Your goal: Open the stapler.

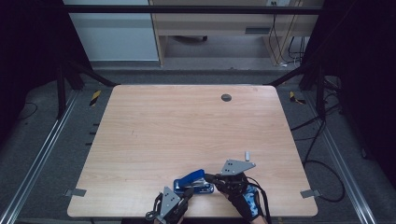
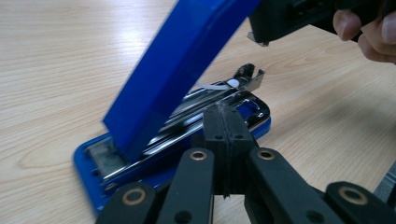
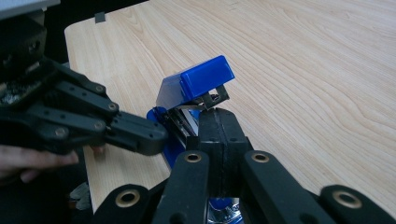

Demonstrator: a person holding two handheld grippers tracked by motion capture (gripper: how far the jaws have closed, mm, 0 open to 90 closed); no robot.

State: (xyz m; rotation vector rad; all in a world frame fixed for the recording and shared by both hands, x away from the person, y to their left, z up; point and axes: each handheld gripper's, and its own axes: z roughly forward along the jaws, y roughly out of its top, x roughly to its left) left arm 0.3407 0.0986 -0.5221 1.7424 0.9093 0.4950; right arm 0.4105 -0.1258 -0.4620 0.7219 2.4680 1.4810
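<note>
From above, the blue stapler [image 1: 193,182] lies near the table's [image 1: 187,126] front edge, long way left to right, between both grippers. The left gripper [image 2: 225,140], jaws together, presses its base. The right gripper [image 3: 219,140], jaws together, sits at its open metal end.

A light wooden table [image 1: 187,126] stands on grey carpet [image 1: 46,154]; beyond the table, a wooden desk [image 1: 224,23], a pale panel [image 1: 112,32] and hanging cables [image 1: 289,46].
</note>
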